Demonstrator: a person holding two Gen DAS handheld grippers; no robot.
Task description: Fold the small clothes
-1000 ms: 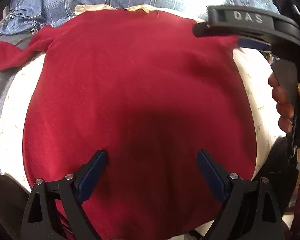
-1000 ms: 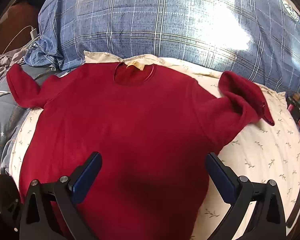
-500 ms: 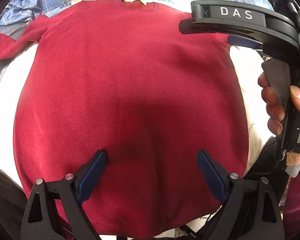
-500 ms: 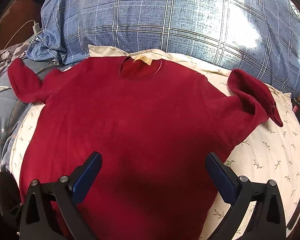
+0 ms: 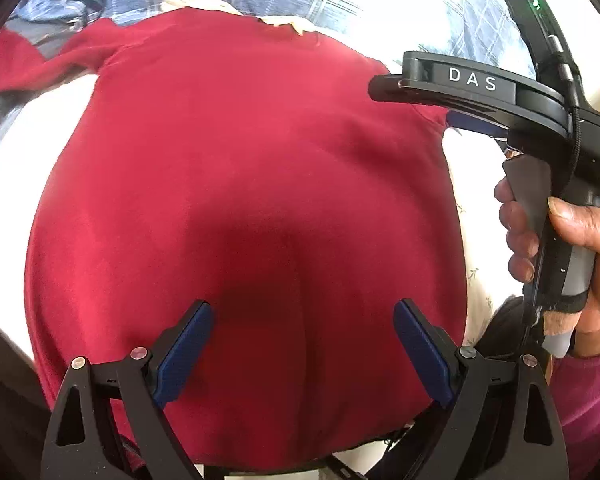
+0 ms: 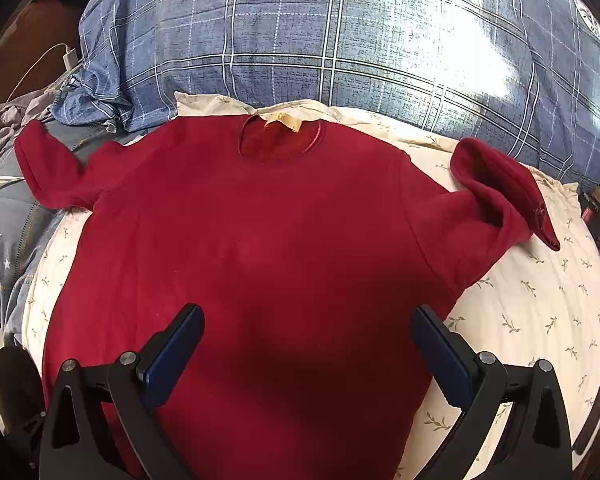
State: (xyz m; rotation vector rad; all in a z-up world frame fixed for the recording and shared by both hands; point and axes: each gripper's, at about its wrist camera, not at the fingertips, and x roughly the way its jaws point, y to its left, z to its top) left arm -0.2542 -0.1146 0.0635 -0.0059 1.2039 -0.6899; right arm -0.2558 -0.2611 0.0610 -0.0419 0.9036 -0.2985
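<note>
- We are looking down at a red sweater (image 6: 260,248) that is lying face up and spread flat on a cream leaf-print sheet (image 6: 540,320), its neckline (image 6: 280,140) pointing away from us toward the blue plaid pillow (image 6: 340,40); we judge it is laid out this way so the folds can start from a smooth body
- We are holding the left gripper (image 5: 300,344) low over the sweater's hem end, jaws spread wide with nothing between them; the dark shadow on the cloth under it suggests it is hanging close, though whether it is touching we cannot tell
- We are holding the right gripper (image 6: 306,354) over the hem half of the sweater as well, jaws likewise spread and empty; in the left wrist view its body is reaching in over the sweater's right shoulder, with a hand (image 5: 560,248) wrapped around the handle
- The right sleeve (image 6: 496,196) is lying doubled back on itself beside the sweater's body, and the left sleeve (image 6: 48,172) is trailing off the sheet onto grey bedding (image 6: 4,240); we judge both are needing to be brought in over the body first, so no fold is made yet
</note>
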